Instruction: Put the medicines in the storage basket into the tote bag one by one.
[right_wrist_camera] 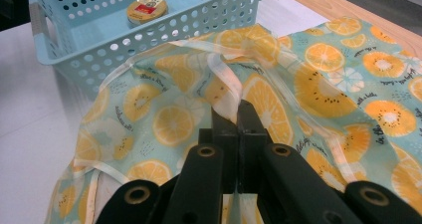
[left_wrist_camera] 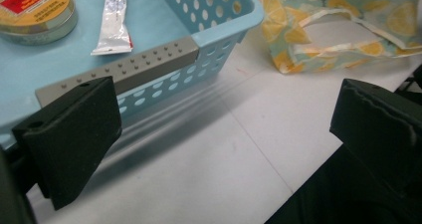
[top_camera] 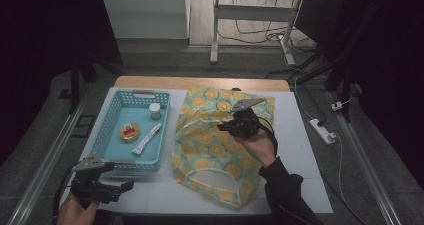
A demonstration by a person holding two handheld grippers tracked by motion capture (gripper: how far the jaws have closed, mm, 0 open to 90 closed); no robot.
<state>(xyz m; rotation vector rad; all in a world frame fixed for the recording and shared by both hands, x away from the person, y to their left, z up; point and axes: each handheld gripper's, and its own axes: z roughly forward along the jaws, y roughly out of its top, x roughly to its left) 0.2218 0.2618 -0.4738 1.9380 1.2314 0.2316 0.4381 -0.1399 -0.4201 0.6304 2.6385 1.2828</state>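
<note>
The fruit-print bag [top_camera: 215,140] is pinched in the right gripper's [top_camera: 235,125] closed jaws; the left gripper's [top_camera: 125,186] jaws gape empty.

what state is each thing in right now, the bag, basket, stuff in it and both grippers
fruit-print bag: lying on the table, a fold pinched and lifted
right gripper: shut on the bag's fabric
left gripper: open, holding nothing
blue basket: upright, uncovered
white bottle: standing, capped
round tin: lying flat, lid on
tube: lying flat
</note>
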